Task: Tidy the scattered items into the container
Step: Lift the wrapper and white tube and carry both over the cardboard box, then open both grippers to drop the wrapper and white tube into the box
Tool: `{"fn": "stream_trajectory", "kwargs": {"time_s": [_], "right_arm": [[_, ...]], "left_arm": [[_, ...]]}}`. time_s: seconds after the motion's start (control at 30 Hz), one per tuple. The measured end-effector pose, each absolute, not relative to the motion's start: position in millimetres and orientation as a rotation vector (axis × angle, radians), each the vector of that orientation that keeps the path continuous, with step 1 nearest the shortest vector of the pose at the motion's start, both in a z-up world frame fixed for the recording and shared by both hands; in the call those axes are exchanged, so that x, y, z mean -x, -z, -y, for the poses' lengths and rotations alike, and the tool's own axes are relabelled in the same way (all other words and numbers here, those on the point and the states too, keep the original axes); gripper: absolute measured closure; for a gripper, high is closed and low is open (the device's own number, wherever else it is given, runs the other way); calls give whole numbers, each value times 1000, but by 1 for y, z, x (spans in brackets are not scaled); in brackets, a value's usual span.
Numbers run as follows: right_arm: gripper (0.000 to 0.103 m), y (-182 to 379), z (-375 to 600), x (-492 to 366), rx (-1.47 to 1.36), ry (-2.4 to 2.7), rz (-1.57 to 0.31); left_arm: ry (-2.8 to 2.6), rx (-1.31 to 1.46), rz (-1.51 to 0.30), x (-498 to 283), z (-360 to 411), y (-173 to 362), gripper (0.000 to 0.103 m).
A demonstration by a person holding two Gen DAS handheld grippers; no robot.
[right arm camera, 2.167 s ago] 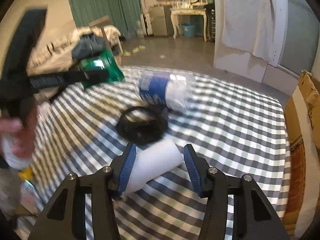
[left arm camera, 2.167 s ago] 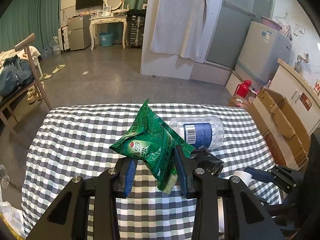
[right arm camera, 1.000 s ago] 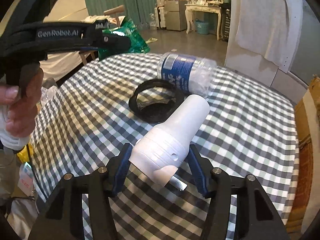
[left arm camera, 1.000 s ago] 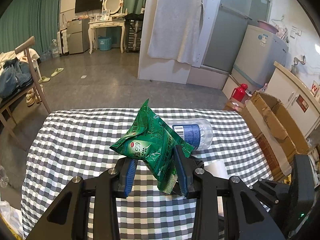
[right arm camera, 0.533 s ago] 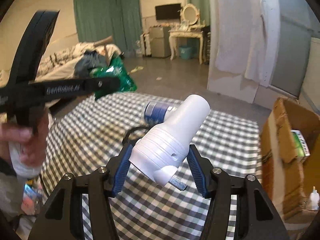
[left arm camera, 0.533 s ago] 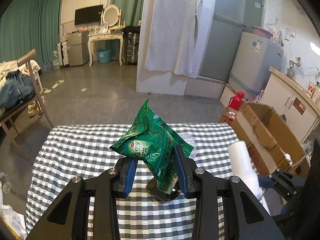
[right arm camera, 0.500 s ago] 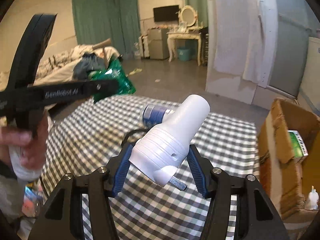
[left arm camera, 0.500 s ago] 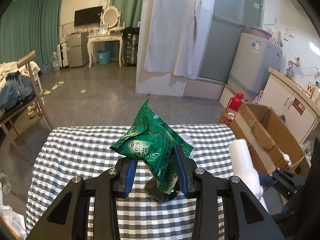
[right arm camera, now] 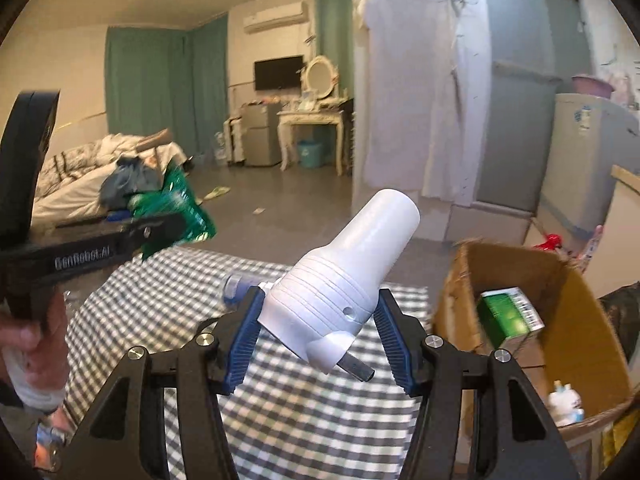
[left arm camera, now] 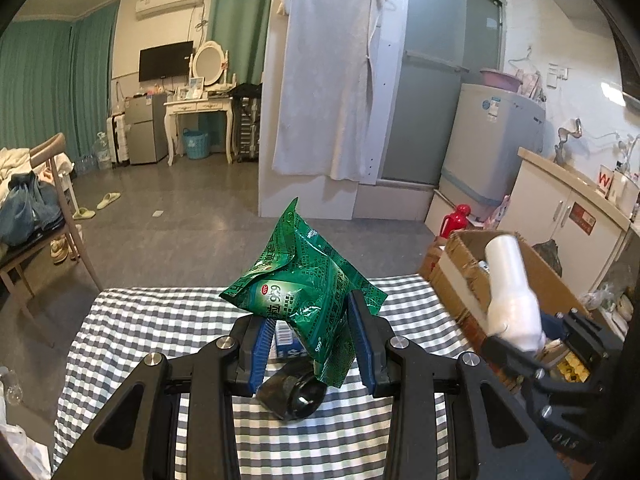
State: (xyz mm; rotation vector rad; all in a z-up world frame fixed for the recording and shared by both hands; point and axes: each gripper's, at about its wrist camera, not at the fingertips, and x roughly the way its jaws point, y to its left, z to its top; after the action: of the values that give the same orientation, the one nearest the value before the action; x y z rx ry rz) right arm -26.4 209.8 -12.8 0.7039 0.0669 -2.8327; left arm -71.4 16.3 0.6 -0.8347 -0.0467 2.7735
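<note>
Right wrist: white nozzle (right arm camera: pixel 340 276) clamped between right tongs (right arm camera: pixel 318 334).

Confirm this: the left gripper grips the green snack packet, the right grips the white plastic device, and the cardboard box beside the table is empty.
Not empty. The right wrist view shows a green carton and a small white figure in the cardboard box. The rest holds: left gripper on the green snack packet, right gripper on the white plastic device.

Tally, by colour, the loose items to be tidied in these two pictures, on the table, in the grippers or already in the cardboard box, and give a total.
Green: 2, snack packet and carton
White: 2, plastic nozzle and small toy
Black: 1, tape roll
Clear with blue label: 1, bottle
Total: 6
</note>
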Motion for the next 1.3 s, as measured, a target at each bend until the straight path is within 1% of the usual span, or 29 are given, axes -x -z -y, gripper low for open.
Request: {"fn": "stream_trajectory", "kwargs": {"time_s": [0.17,0.43,0.97,1.3], "right_arm": [[47,-7,-230,23,-657,2917,-88],[47,-17,-273,19,-674,3017,-69],[47,8,-375,33,-978,3133,13],[47,52,-406,60,-1297,3004,52]], "left_arm": [[-2760,804,50,71,-32,-7,66],[-2711,755,18,70,-68,-18,66],[-2553,748,-43,74,-151,-21,66],[-2439,790,-50,82,-205,-16,66]]}}
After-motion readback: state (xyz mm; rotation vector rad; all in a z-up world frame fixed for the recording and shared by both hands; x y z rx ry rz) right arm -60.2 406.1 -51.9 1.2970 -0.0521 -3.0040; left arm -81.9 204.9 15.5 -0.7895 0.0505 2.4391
